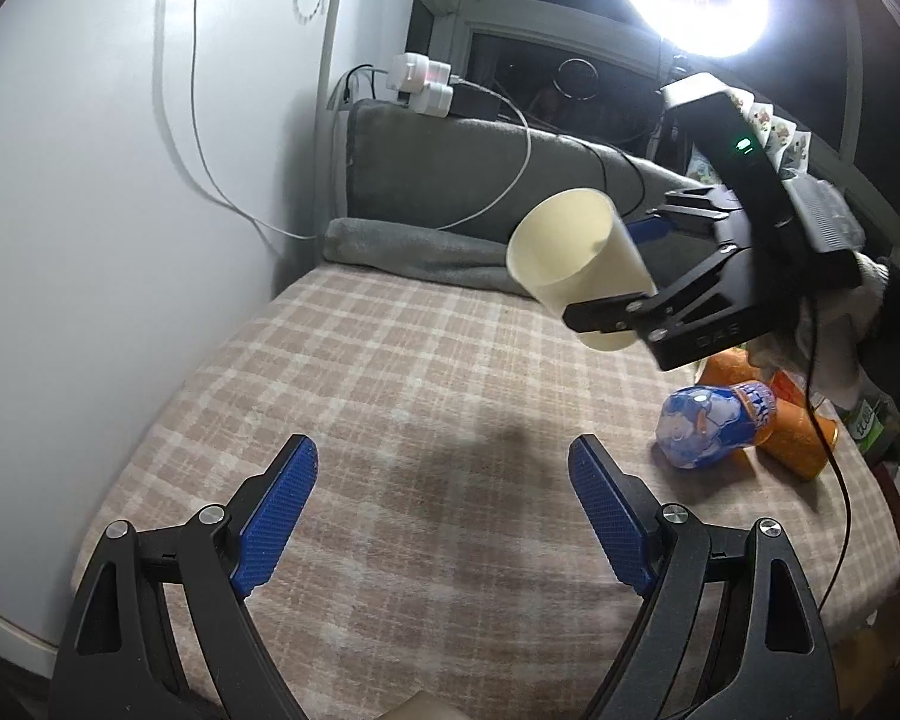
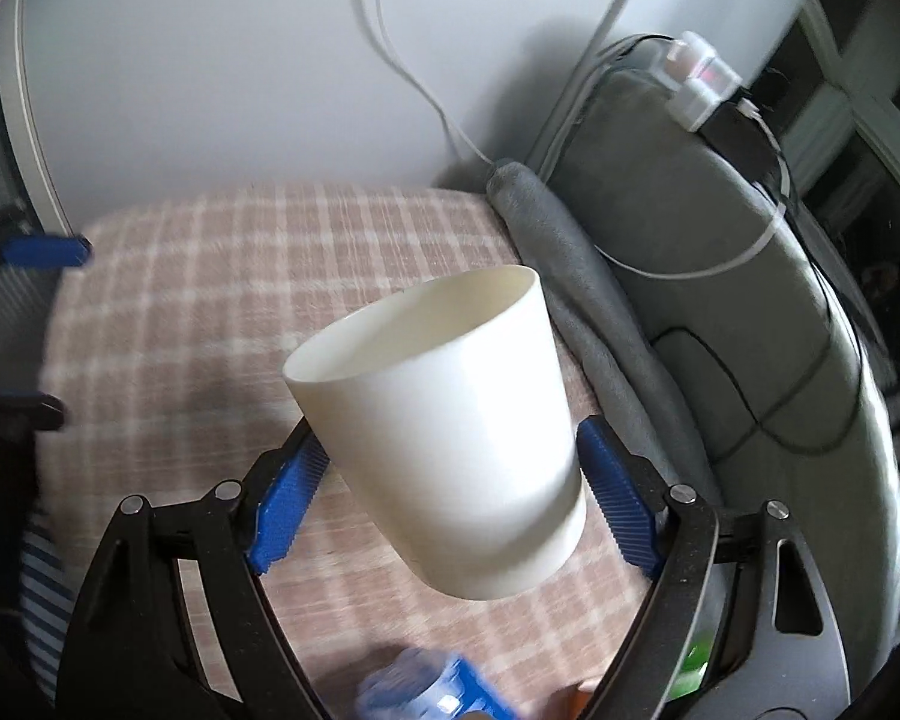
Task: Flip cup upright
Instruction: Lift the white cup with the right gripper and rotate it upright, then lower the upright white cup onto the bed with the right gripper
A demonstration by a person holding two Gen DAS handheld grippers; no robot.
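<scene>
Cup [image 2: 444,438], cream plastic, looks light, stiff and slick, held off the bed [image 1: 390,396] mid-air over its far right part, tilted mouth-up, right claw [image 2: 450,492] pinching its lower wall near the base; left claw [image 1: 444,510] wide open, empty.

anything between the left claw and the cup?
Nothing. In the left wrist view only bare plaid blanket and air separate the open left claw from the cup, held aloft in the right claw.
</scene>
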